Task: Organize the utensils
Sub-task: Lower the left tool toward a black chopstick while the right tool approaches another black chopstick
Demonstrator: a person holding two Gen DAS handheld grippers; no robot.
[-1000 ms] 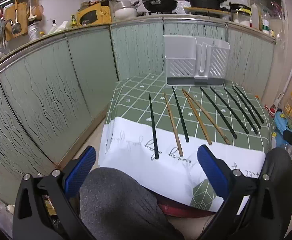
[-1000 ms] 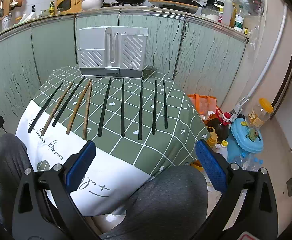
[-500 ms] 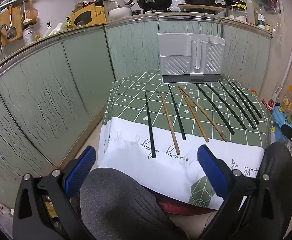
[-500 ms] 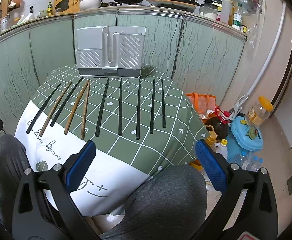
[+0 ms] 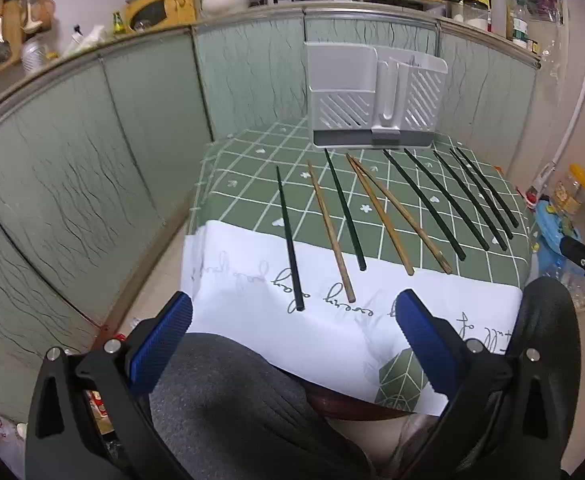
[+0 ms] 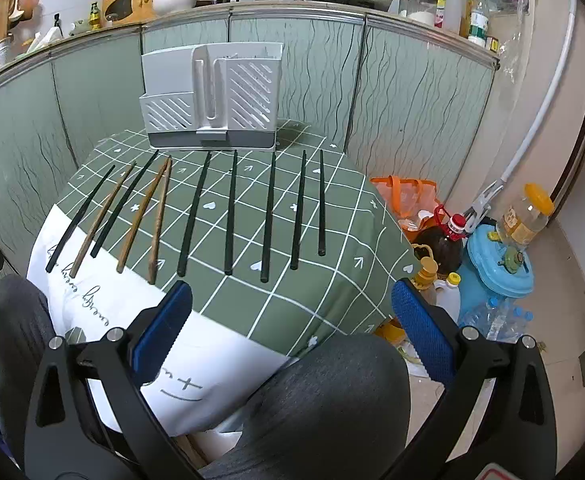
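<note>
At the far edge of the table (image 6: 332, 280) stands a grey utensil holder (image 6: 212, 100), upright on a darker base, with slatted walls and a narrow slot in its front. We see a lower compartment on one side and a taller one on the other; from the right wrist view the top of the taller one shows only a few thin marks, and we cannot tell whether anything sits inside either.

The chopsticks lie in a row on the green checked tablecloth (image 5: 252, 184), in front of the holder and fanning toward us. We count seven dark chopsticks (image 6: 230, 212) and three wooden chopsticks (image 6: 158, 220). Two of the wooden ones meet at their far tips and spread apart toward us; the third lies between two dark ones at the left end of the row. The near ends at that left end rest on the white printed part of the cloth (image 5: 332, 320).

We hold the left gripper (image 5: 292, 340) low in front of the table's near edge, above a grey-trousered knee (image 5: 228, 392), aimed along the row; its blue pads are spread wide and hold nothing. The right gripper (image 6: 290, 332) sits likewise over the other knee (image 6: 332, 396), spread wide and empty, well short of the chopsticks.
</note>
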